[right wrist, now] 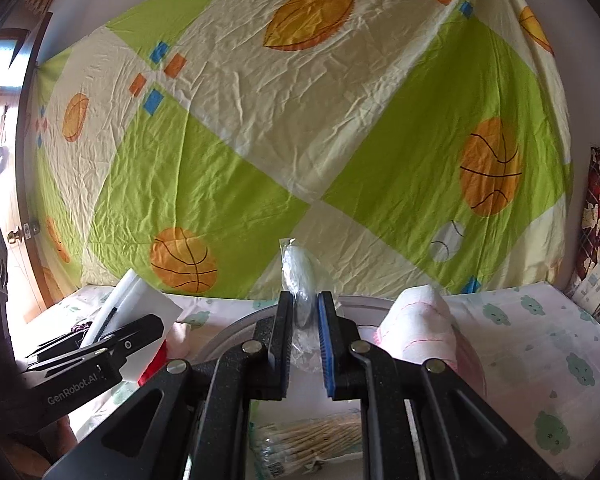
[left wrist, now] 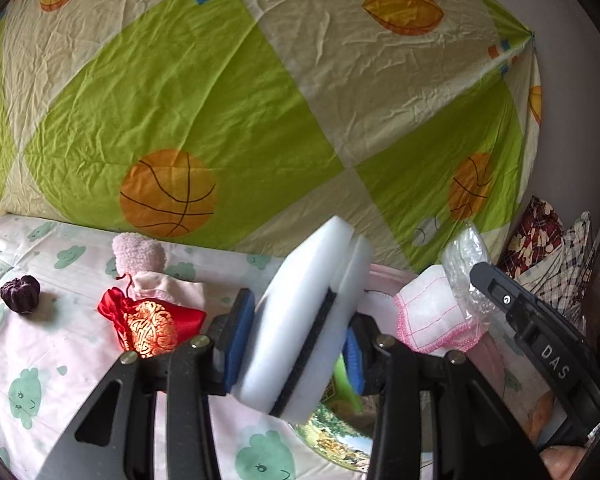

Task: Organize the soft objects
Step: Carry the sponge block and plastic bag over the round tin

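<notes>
While clamped on the sponge (left wrist: 304, 320) in the left gripper (left wrist: 296, 340) and a plastic packet (right wrist: 300, 292) in the right gripper (right wrist: 303, 340), lower both gently over the basin (right wrist: 236, 320), then release.

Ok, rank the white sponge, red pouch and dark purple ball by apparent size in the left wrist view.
1. White sponge, though it is nearest the camera, which inflates it.
2. Red pouch.
3. Dark purple ball.
</notes>
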